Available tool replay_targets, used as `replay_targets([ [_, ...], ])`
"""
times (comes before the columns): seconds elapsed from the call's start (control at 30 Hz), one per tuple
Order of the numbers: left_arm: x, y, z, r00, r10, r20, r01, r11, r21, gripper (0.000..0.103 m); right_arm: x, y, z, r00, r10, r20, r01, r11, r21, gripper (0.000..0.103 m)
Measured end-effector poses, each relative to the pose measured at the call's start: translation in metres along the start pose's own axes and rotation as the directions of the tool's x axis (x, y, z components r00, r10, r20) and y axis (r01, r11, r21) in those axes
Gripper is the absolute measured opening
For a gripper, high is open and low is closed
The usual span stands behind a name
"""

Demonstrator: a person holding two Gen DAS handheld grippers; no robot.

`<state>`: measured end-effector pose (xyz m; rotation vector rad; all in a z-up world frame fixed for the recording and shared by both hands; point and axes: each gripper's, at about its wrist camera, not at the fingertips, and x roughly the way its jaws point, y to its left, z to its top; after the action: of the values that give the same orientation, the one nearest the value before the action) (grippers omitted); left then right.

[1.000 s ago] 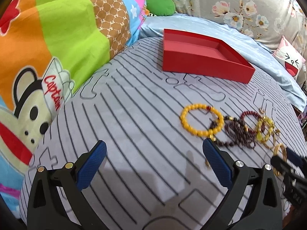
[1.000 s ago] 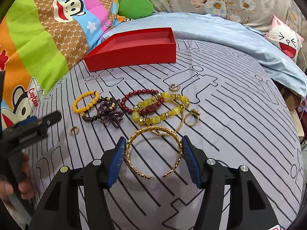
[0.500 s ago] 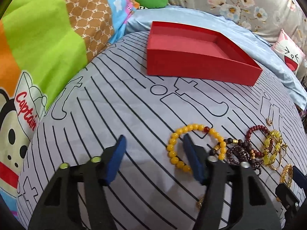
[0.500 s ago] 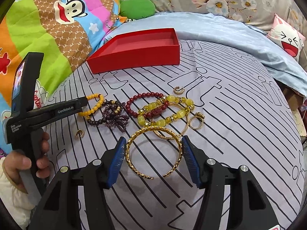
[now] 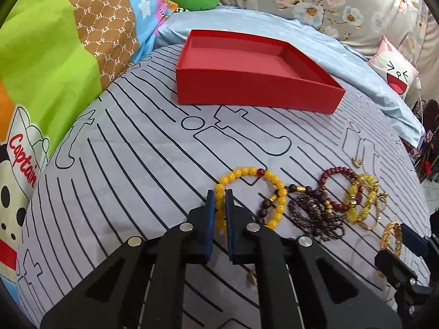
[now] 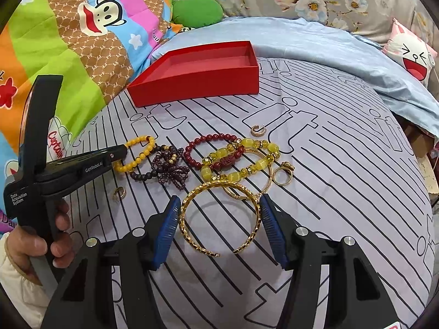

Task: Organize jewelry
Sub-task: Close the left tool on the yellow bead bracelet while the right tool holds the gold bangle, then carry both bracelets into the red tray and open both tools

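Observation:
My left gripper (image 5: 218, 196) is shut on the near side of the yellow bead bracelet (image 5: 248, 172), which lies on the grey striped cloth; it also shows in the right wrist view (image 6: 137, 152) with the left gripper (image 6: 122, 152) on it. My right gripper (image 6: 219, 208) is open, its blue pads on either side of the gold open bangle (image 6: 219, 213), apparently not gripping it. An empty red tray (image 5: 255, 87) sits at the back. A dark bead bracelet (image 6: 167, 168), a red bead bracelet (image 6: 208, 148) and a yellow-green bead bracelet (image 6: 238, 161) lie between.
A gold ring (image 6: 282, 174), a small gold ear cuff (image 6: 256, 130) and another ear cuff (image 6: 119, 193) lie on the cloth. A colourful cartoon blanket (image 5: 55, 54) rises on the left, a light blue sheet (image 6: 343, 52) and cushions at the back.
My left gripper moved forward onto the yellow bead bracelet and closed on its near side. My right gripper stayed open around the gold bangle.

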<state>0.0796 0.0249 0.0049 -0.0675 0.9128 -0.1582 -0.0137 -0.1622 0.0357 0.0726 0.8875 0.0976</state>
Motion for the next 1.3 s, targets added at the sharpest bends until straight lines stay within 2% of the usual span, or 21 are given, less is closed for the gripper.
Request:
replay_targets([
  [0.37, -0.056, -0.015, 0.022, 0.994, -0.092, 0.060, 0.092, 0.996, 0.006, 0.007, -0.015, 0.000, 0.028, 0.999, 0.022, 0.028, -0.022, 1.000, 0.013, 0.057],
  [0.7, -0.078, -0.035, 0.082, 0.984, -0.115, 0.134, 0.106, 0.992, 0.072, 0.007, -0.003, -0.003, 0.087, 0.997, 0.053, 0.058, -0.054, 0.999, 0.008, 0.057],
  [1.0, -0.043, -0.035, 0.173, 0.977, -0.108, 0.181, 0.093, 0.991, 0.092, 0.007, 0.056, -0.011, 0.199, 0.994, 0.102, 0.046, -0.101, 0.995, -0.015, 0.057],
  [1.3, 0.041, -0.022, 0.258, 0.981, -0.111, 0.161, 0.098, 0.991, 0.090, 0.007, 0.150, -0.012, 0.287, 0.992, 0.122, -0.039, -0.123, 0.992, -0.006, 0.057],
])
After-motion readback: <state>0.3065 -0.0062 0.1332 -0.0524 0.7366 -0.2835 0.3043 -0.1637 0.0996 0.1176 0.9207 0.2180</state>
